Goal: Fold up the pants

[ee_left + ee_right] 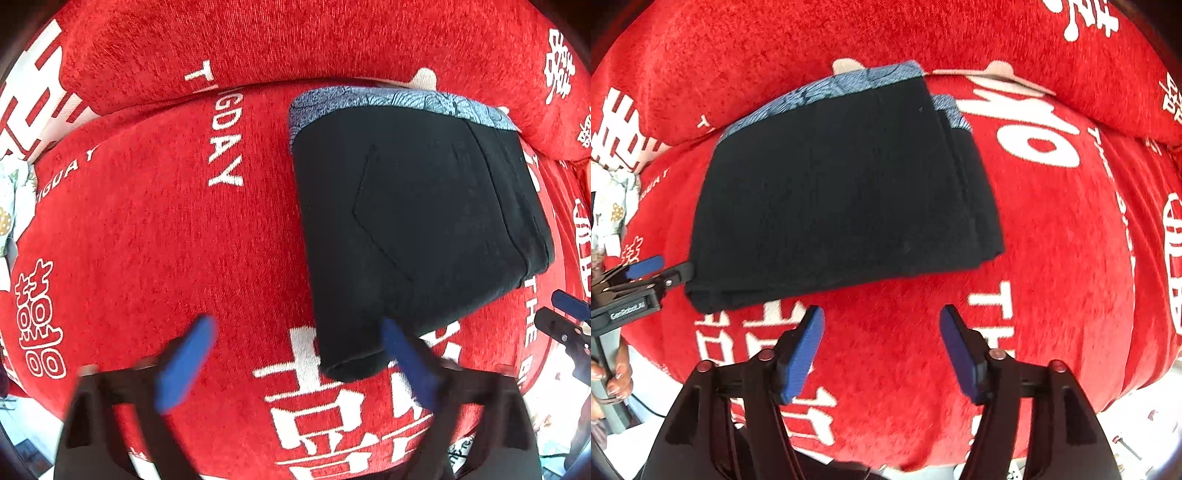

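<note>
Red sofa cover (1052,229) with white lettering. Black pants (842,199) lie folded in compact stack at 11 o'clock of right gripper (882,350). Left gripper (295,365) jaws wide, empty, near stack's corner; right also open, empty. Fold looks finished; next: back off, maybe square stack.

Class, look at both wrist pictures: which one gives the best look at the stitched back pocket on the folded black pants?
The left wrist view. On the pants the pocket stitching shows as a clear pointed outline. In the right wrist view the pants appear as a plain dark block, whole from edge to edge, with no pocket seam discernible.
</note>
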